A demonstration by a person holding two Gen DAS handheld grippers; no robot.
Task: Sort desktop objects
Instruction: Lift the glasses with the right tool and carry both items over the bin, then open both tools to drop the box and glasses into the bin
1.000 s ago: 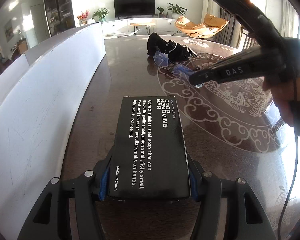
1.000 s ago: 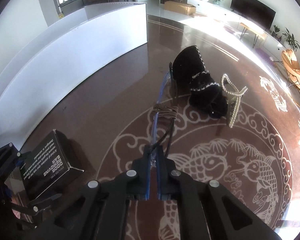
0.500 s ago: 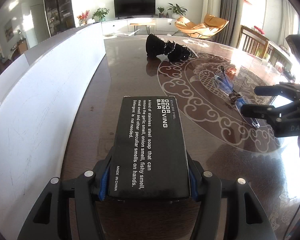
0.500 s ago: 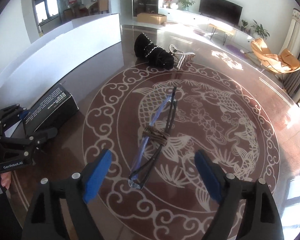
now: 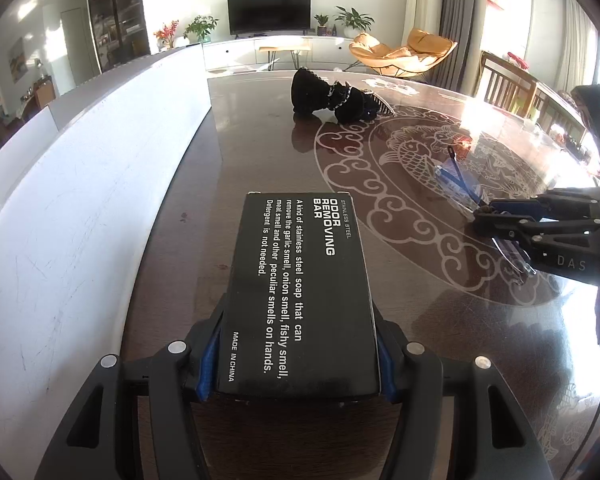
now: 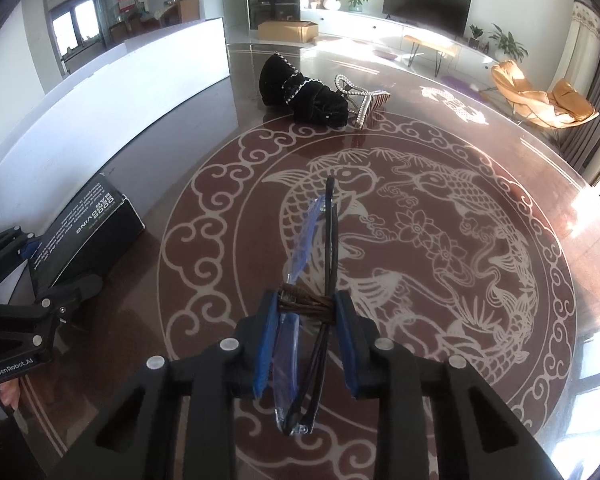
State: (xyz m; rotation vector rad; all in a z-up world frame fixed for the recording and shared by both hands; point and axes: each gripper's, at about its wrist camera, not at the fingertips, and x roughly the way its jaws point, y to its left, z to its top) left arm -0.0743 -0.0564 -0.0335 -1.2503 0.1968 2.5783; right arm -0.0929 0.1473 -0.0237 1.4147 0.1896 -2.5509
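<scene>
Right tongs (image 6: 306,320): just closed, clamped on the pen bundle (image 6: 316,256) at its brown tie, bundle lying on the surface (image 6: 500,360); lift level. Left tongs (image 5: 296,354): clamped on the black box (image 5: 300,288); hold steady.

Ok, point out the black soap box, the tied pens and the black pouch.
black soap box (image 5: 300,292), left wrist view, printed top face.
tied pens (image 6: 306,300), right wrist view, brown tie.
black pouch (image 6: 304,94), right wrist view, its middle.
</scene>
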